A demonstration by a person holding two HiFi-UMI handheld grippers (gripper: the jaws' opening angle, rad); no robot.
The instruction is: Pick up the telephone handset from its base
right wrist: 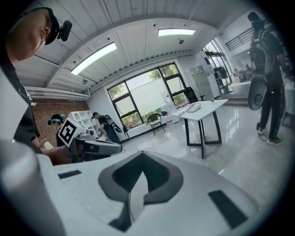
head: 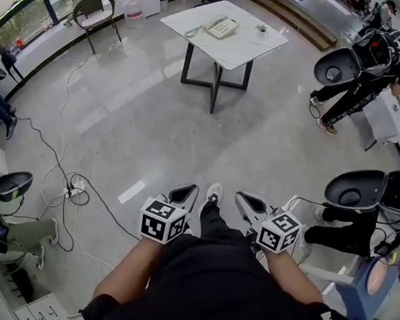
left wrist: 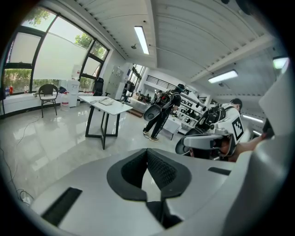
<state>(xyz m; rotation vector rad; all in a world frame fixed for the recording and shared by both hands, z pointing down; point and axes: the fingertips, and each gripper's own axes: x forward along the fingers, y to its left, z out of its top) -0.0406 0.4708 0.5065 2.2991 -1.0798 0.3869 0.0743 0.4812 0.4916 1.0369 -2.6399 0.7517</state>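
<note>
In the head view, the telephone (head: 221, 27) is seen on the white tabletop (head: 245, 50), far across the floor. The left hand-held gripper (head: 183, 191) and right hand-held gripper (head: 248, 202) are held low, well apart from it. In the left gripper view, the jaws are clenched on nothing. In the right gripper view, they are likewise pressed together, empty.

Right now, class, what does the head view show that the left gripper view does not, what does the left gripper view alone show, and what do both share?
Head view only: the person's white shoe and the black-and-white marker cube on the left gripper. Left gripper view only: the long ceiling strip light and that gripper's dark jaws, closed on nothing. Both: the white table with black legs, the round-backed chair, and the right gripper.
</note>
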